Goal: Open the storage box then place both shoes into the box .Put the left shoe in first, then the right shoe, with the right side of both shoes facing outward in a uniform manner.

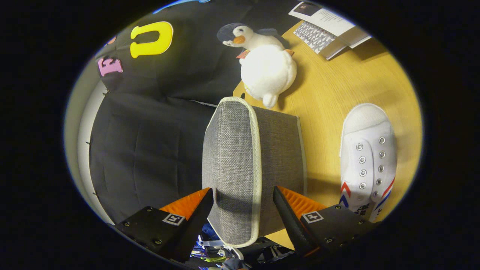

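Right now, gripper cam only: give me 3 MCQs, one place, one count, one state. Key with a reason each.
1. Where is the plush penguin?
A. beyond the grey storage box, on the table
B. inside the box
C. on the shoe

2. How many shoes show?
A. none
B. one
C. three

3. What is the gripper doing?
A. holding the shoe
B. clear of everything
C. fingers straddle the box

Key: A, the penguin sits past the box's far end; B, one white shoe lies beside the box; C, the box sits between the fingers.
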Motion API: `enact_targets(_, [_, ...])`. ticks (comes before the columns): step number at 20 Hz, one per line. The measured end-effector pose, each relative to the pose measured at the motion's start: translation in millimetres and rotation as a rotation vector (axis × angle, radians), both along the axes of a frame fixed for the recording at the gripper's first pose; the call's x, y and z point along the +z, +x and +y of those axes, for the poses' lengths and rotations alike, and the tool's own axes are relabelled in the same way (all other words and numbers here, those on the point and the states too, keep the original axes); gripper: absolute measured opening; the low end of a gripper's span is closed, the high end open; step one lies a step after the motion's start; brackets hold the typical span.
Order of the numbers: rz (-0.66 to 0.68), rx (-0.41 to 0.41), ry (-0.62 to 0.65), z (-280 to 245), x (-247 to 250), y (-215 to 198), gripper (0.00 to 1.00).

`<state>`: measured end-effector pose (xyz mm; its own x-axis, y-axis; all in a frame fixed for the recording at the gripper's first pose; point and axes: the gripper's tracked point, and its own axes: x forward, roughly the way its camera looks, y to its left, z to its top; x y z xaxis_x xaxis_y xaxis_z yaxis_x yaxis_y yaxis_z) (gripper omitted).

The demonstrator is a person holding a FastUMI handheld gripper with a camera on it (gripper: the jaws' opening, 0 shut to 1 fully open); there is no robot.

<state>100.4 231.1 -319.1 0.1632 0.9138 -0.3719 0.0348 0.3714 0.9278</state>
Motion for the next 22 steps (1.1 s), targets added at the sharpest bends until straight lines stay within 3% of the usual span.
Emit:
enact_targets(1, [-0.014,-0.002,-0.008,0,1,4,0.97])
enact_targets(2, [-0.032,0.014,-0.013,-1,4,2,0.68])
enact_targets(3, [-0.058,0.038,-0.01,-1,6,-1,0.66])
enact_targets(5, [-0.067,0.002,-0.026,-14,15,8,0.49])
enact_targets(6, [-0.045,-0.009,0.002,-13,23,10,0.22])
enact_targets(7, [-0.034,-0.015,0.02,-8,28,12,0.18])
enact_targets(8, [-0.034,-0.01,0.042,-12,39,14,0.06])
enact_targets(12, [-0.086,0.061,0.059,4,64,6,0.07])
enact_targets(16, [-0.105,0.076,0.13,29,109,6,0.06])
enact_targets(22, [-0.268,0.173,0.142,97,174,10,0.07])
